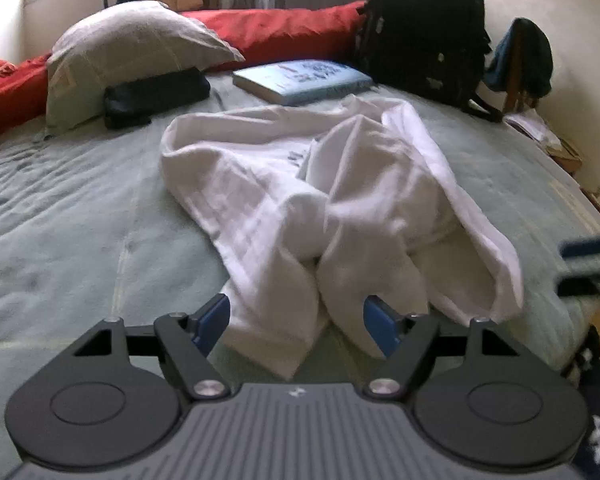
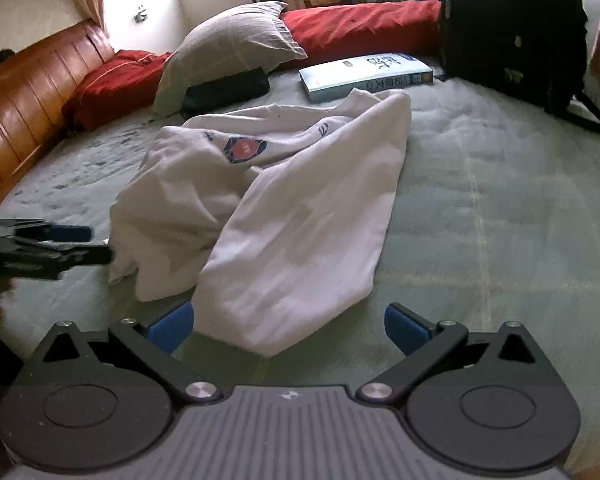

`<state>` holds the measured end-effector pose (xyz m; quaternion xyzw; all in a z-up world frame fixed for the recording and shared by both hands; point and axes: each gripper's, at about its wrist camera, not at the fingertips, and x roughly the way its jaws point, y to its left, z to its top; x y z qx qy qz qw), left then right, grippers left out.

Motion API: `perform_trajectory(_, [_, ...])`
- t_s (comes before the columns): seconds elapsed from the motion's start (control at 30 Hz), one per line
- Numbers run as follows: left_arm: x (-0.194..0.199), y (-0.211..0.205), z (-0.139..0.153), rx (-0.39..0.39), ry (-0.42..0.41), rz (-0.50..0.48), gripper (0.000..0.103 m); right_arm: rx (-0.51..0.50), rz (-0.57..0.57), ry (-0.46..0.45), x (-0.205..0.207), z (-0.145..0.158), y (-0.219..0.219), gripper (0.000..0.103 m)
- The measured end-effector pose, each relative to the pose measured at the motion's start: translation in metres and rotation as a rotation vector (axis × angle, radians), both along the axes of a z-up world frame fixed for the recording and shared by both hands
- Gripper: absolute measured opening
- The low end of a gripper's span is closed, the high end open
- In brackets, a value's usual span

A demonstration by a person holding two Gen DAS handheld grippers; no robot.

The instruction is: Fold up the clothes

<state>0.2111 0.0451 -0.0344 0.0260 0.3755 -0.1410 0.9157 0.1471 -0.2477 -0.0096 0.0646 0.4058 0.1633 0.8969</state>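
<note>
1. At the bottom centre of the left wrist view, the left tool (image 1: pixel 296 326) stood with its blue pads well apart and gripped nothing; the near ends of the white shirt (image 1: pixel 316 200) lay in the gap between the pads, but neither pad pressed on the cloth.
2. At the bottom centre of the right wrist view, the right tool (image 2: pixel 288 330) was spread as wide as it goes and also held nothing; the shirt's nearest corner lay between its pads, closer to the left one and apart from the right one.
3. The shirt sat crumpled on the green bed (image 2: pixel 480 208), its printed emblem (image 2: pixel 244 150) showing toward the upper middle of the right view.
4. Its long axis ran from the bottom centre of each frame up toward the book (image 2: pixel 364 74) and pillow (image 2: pixel 228 48), so it lay straight ahead of both tools.
5. By my judgement, both hands were about equally near, each over its own near end, so the coming move likely turns on pinching those two ends and drawing the shirt flat.
</note>
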Motion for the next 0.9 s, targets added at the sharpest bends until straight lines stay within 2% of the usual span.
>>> perform_trajectory(0.1, [0.019,0.002,-0.011,-0.003,-0.024,0.075,0.074,0.011,-0.016,0.013,-0.008,-0.004,0.000,0.103])
perform_trajectory(0.2, [0.037,0.003,-0.024,0.022,0.014,0.141,0.074,-0.003,-0.031,0.025,-0.011,-0.008,0.000,0.103])
perform_trajectory(0.27, [0.043,0.004,-0.030,0.039,0.045,0.152,0.077,-0.026,-0.041,0.026,-0.012,-0.009,0.001,0.103])
perform_trajectory(0.37, [0.043,0.015,-0.032,0.054,0.033,0.202,0.077,-0.044,-0.051,0.023,-0.012,-0.011,0.000,0.103])
perform_trajectory(0.5, [0.044,0.019,-0.031,0.010,0.063,0.171,0.076,-0.036,-0.056,0.026,-0.009,-0.014,-0.001,0.103])
perform_trajectory(0.6, [0.048,0.011,-0.032,0.080,0.043,0.147,0.078,-0.026,-0.050,0.023,-0.006,-0.015,0.004,0.103])
perform_trajectory(0.8, [0.065,0.039,-0.025,0.215,0.020,0.294,0.077,-0.045,-0.053,0.011,-0.007,-0.011,0.008,0.103])
perform_trajectory(0.9, [0.075,0.060,-0.021,0.254,0.009,0.341,0.077,-0.039,-0.066,0.013,-0.004,-0.012,0.007,0.103])
